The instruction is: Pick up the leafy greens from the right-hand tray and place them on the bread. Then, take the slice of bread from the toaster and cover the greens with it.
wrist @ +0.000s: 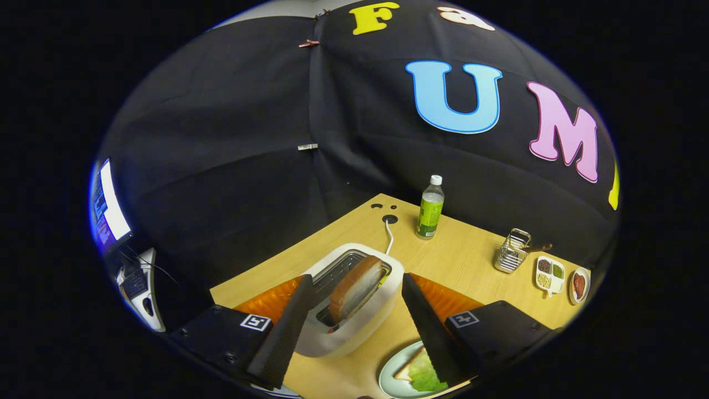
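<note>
Jaws [354, 302] spread wide around the brown toasted bread slice [354, 288] in the white toaster [354, 310] — greens placed, I close next.

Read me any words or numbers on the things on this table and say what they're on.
Bottle label: too small to read.
Markers on the gripper: square patterns, no words; its fingers open, flanking the toaster's bread slice.
No other text on the table.

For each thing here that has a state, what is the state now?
gripper: open, fingers either side of the toaster
bread slice: upright in the toaster slot
toaster: holds one slice
plate: carries bread topped with greens
greens: lying on the bread
bottle: upright, capped
</note>
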{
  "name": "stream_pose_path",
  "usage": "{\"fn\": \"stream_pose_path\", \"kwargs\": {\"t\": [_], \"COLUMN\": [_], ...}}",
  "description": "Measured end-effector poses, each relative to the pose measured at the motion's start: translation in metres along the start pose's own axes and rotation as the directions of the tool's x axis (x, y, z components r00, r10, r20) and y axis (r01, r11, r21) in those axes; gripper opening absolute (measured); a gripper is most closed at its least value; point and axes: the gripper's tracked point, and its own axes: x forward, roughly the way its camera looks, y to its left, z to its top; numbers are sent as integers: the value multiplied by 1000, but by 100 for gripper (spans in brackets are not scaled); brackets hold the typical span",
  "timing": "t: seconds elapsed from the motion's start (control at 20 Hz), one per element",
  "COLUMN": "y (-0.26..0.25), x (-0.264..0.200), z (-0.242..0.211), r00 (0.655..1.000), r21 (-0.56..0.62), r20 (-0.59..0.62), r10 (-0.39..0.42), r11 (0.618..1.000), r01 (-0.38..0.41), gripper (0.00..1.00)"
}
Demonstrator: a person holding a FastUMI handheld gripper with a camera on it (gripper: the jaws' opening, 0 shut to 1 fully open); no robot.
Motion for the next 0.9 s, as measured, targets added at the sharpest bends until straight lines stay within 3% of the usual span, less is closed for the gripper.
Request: {"fn": "stream_pose_path", "kwargs": {"t": [0.4,0.65,0.9], "y": [12,13,2], "x": [53,62,58], "z": [-21,-23,-30], "r00": [996,993,985], "r21": [-20,-6,-17], "r20": [-67,-67,-91], "r10": [-62,-97,-150], "r11": [998,995,989], "r01": [61,96,149], "gripper": [99,55,25]}}
